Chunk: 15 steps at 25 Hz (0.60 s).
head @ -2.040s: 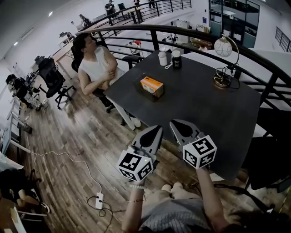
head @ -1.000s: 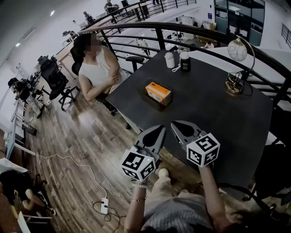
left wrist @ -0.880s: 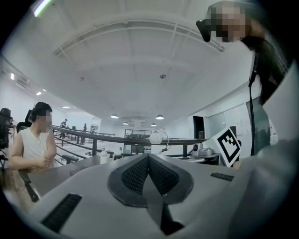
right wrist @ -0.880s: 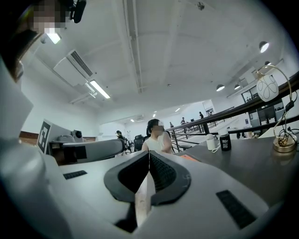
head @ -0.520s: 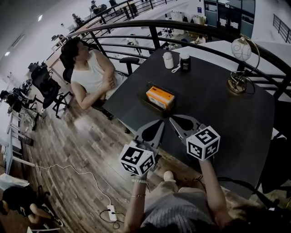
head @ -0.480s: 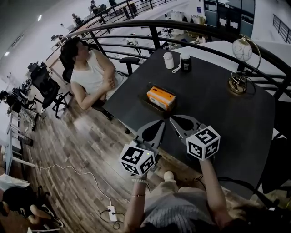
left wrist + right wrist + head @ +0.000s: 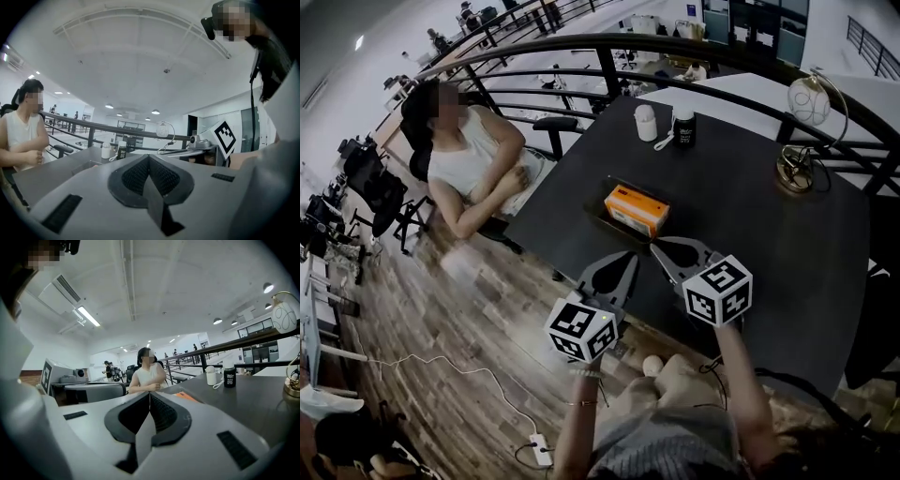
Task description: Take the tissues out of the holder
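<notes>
An orange tissue pack (image 7: pixel 637 208) lies in a dark holder (image 7: pixel 607 221) near the left side of the dark table (image 7: pixel 750 234). Both grippers hover over the table's near edge, just short of the holder, and touch nothing. My left gripper (image 7: pixel 624 259) has its jaws pressed together with nothing between them, as the left gripper view (image 7: pixel 149 157) also shows. My right gripper (image 7: pixel 660 249) is shut and empty too, jaws meeting in the right gripper view (image 7: pixel 150 394). An orange sliver of the tissue pack (image 7: pixel 190 397) shows just past the right jaws.
A white cup (image 7: pixel 646 123) and a black bottle (image 7: pixel 682 125) stand at the table's far edge. A globe lamp (image 7: pixel 797 169) stands at the far right. A dark railing (image 7: pixel 609 75) curves behind the table. A person (image 7: pixel 464 164) sits at its left.
The table and the tissue pack have come nearer to both grippers as the view moved forward. Both grippers stay shut and side by side.
</notes>
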Tool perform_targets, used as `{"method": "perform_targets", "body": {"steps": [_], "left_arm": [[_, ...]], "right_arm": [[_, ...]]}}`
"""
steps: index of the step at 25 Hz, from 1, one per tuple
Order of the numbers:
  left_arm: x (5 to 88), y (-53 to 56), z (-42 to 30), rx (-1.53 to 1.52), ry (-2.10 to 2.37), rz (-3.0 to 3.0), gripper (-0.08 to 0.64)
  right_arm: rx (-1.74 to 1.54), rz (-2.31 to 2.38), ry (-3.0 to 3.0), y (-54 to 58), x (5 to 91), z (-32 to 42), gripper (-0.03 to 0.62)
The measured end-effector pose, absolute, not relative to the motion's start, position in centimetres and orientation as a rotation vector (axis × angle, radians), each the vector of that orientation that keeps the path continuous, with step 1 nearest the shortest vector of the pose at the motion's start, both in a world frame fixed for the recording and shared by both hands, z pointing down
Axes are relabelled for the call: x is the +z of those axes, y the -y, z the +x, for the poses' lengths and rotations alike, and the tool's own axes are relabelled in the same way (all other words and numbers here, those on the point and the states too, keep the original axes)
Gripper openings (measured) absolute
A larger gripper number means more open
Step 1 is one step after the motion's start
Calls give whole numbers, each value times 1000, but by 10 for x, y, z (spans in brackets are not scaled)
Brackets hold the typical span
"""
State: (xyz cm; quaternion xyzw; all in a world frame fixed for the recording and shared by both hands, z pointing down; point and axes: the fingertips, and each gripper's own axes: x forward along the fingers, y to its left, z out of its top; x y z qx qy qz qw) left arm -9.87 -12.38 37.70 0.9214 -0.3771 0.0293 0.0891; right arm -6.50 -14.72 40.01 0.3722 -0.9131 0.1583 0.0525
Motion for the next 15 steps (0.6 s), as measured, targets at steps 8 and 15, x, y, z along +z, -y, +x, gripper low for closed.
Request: {"method": "perform_targets", "body": {"steps": [8, 15], "left_arm": [[393, 156, -100, 50, 1134, 2633, 8], [412, 184, -106, 63, 1156, 2573, 8]], "right_arm": [[486, 1055, 2636, 191, 418, -67, 15], [422, 902, 2514, 239, 448, -82, 92]]}}
